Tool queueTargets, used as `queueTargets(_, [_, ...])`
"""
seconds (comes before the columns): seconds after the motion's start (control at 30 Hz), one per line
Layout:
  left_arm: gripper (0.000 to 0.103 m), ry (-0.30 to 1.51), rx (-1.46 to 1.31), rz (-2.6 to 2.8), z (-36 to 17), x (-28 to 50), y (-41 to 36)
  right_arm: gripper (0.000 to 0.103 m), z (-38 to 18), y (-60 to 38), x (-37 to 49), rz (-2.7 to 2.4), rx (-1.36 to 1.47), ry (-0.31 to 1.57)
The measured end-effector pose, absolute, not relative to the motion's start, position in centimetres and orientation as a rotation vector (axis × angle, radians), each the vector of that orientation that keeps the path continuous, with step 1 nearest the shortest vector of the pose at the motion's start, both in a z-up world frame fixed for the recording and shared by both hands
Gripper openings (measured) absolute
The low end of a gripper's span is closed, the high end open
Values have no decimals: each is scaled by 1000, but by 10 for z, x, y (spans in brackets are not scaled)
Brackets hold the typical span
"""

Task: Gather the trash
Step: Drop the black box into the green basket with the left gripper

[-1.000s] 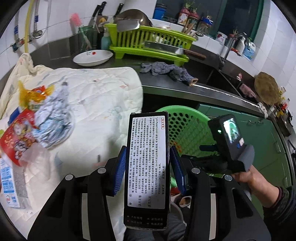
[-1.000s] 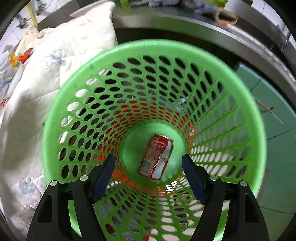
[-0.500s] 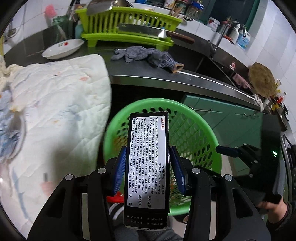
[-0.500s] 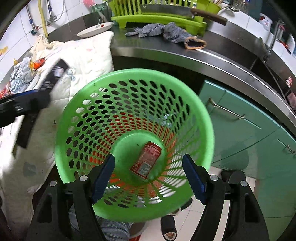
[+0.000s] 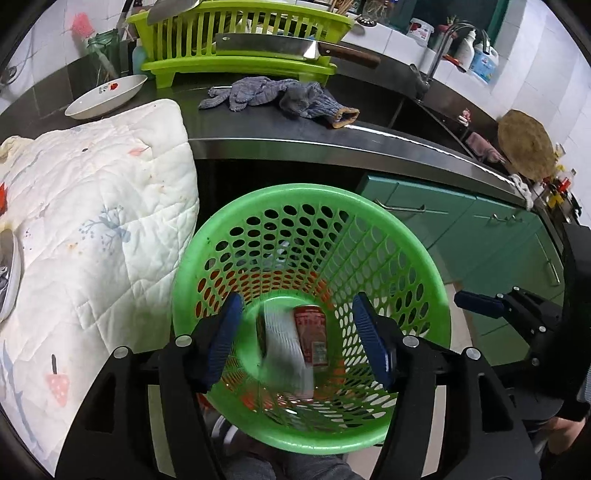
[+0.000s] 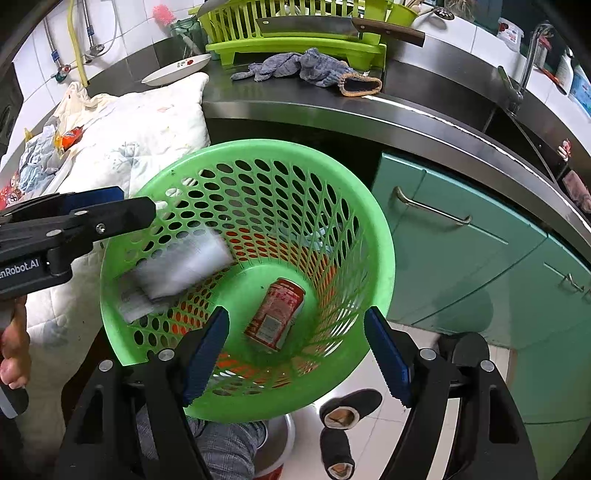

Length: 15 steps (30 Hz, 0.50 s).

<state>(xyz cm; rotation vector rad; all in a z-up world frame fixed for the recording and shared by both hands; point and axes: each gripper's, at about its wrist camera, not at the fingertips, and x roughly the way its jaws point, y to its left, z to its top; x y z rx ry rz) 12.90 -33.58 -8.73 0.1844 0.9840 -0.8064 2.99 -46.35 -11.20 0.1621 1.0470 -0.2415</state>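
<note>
A green perforated basket [image 5: 310,192] stands on the floor by the counter, with a red drink can [image 5: 314,332] lying on its bottom. My left gripper [image 5: 297,301] hovers over the basket and its jaws are opening. The black box with a white printed label [image 5: 284,350] is out of the pads and shows as a blur inside the basket. In the right wrist view the same box [image 6: 181,266] lies blurred against the basket [image 6: 258,147] wall, left of the can [image 6: 275,314]. My right gripper [image 6: 295,317] stands open and empty above the basket's near side.
A white quilted cloth [image 5: 103,206] covers the surface at left, with crumpled wrappers [image 6: 40,155] on its far end. The steel counter [image 5: 332,136] carries grey gloves [image 5: 280,96], a plate [image 5: 107,96], a green dish rack [image 5: 236,33] and a cleaver. Slippers [image 6: 347,406] lie on the floor near the green cabinets [image 6: 461,251].
The left gripper carried the box over the basket, then let it go; the box now drops inside. The right gripper pulled back and up from the basket.
</note>
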Motion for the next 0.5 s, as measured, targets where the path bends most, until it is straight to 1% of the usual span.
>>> queueTargets(0.23, [62, 948, 167, -791, -74, 123, -312, 73, -107, -449, 31, -211, 159, 1033])
queueTargets(0.5, [62, 895, 158, -714, -52, 117, -265, 73, -94, -415, 43, -133, 138, 1004])
